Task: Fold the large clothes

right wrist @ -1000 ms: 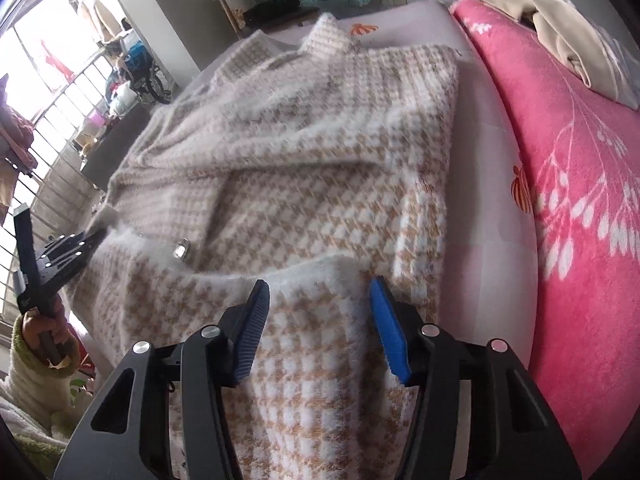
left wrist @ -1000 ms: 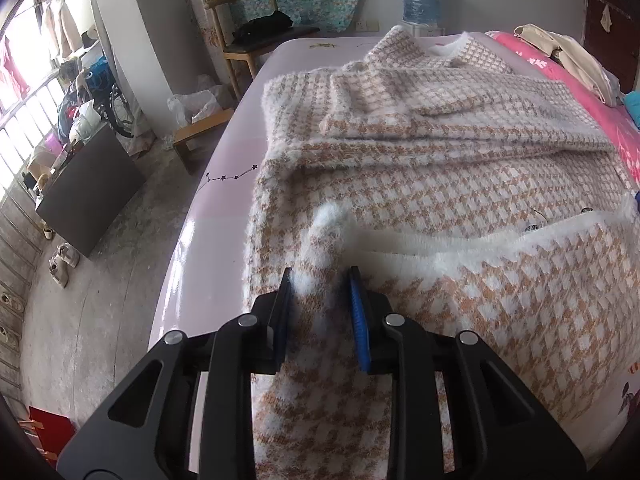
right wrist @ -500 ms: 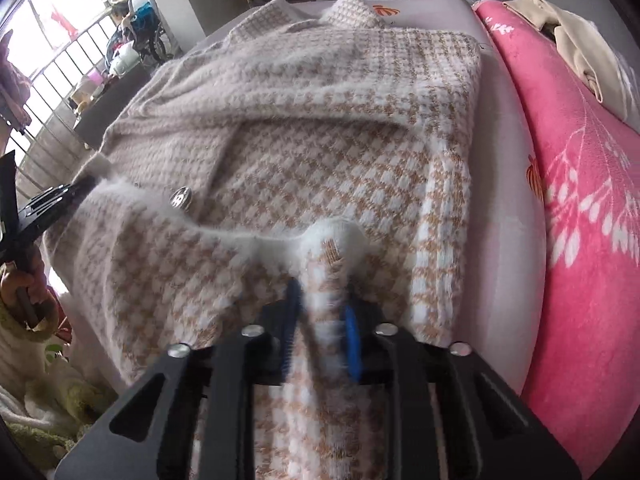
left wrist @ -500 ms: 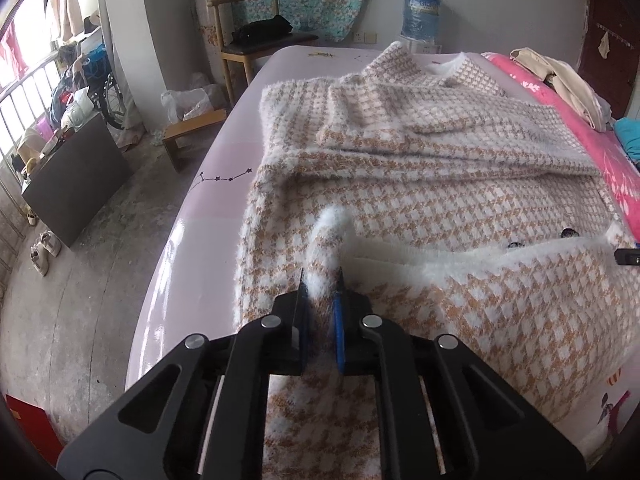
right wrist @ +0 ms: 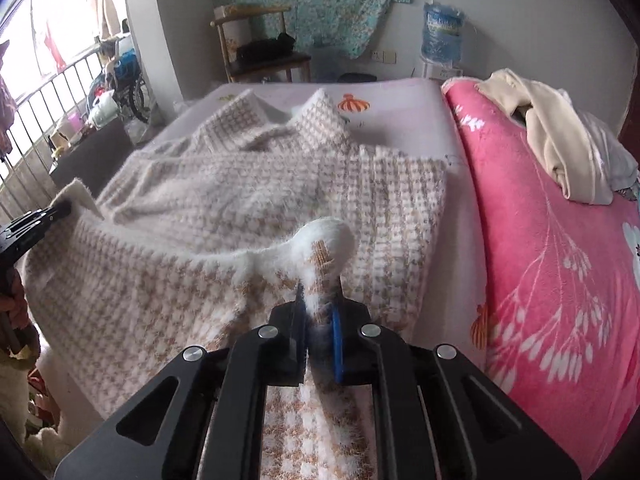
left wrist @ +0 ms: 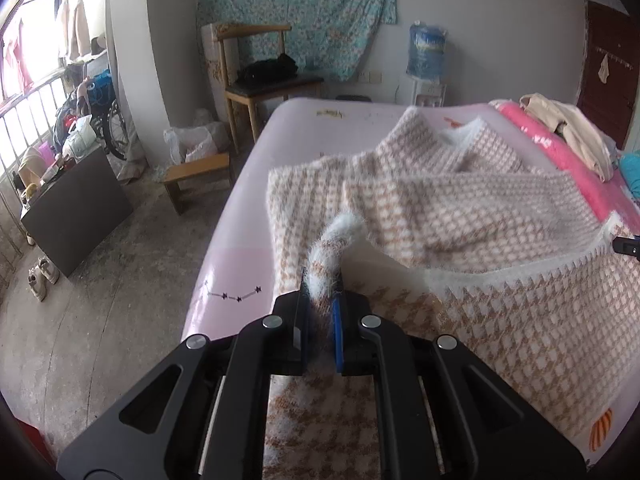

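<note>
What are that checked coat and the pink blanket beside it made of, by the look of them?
The checked coat looks like a fuzzy knit, perhaps wool or a synthetic blend: fine hairs stand off its white edge and blur the tan-and-white checks. The pink blanket looks like plush fleece, likely synthetic: a soft matte pile with a printed white floral pattern. The exact fibre of either can't be told.

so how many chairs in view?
1: a wooden chair by the far wall, under the floral cloth, with dark clothing on its seat. A low wooden stool stands beside the bed. Others may be hidden.
</note>
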Demonstrator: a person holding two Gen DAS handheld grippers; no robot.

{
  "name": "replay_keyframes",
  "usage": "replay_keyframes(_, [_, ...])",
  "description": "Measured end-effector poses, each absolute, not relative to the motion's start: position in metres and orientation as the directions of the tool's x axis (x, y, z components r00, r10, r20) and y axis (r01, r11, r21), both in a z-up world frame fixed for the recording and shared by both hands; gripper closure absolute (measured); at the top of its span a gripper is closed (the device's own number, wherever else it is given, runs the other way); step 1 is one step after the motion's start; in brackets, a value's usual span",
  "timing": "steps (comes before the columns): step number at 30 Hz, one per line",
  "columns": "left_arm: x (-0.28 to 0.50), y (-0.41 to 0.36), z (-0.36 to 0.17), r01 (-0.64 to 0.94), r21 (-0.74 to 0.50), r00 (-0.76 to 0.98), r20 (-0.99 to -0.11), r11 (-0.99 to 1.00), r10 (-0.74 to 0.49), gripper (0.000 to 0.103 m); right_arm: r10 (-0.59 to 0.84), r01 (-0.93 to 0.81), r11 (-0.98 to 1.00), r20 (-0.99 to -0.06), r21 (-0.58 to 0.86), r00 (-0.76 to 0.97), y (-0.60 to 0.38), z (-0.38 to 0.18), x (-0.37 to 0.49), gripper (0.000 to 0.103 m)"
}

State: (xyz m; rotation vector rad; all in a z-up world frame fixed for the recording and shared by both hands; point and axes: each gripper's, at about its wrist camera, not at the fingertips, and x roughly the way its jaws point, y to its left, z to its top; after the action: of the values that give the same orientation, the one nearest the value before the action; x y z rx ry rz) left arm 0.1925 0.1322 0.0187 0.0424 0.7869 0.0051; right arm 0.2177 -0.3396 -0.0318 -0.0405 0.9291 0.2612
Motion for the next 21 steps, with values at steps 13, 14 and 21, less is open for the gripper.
replay_keyframes(13, [0.168,0.14,0.026,0.007,0.038,0.74,-0.672,0.999,0.02,0.061,0.171,-0.179,0.981,-0.778,0.077,0.604,-0.353,-0.019,0.199,0.047])
replay_keyframes(14, [0.161,0.139,0.035,0.027,0.018,0.761,-0.649,0.999,-0.008,0.061,0.179,-0.185,0.98,-0.759,0.078,0.626,-0.353,-0.01,0.191,0.047])
replay_keyframes(21, [0.159,0.075,0.023,0.286,-0.175,0.627,-0.71,0.942,-0.322,0.062,0.376,-0.413,0.898,-0.752,0.152,0.541,-0.279,-0.014,0.183,0.058])
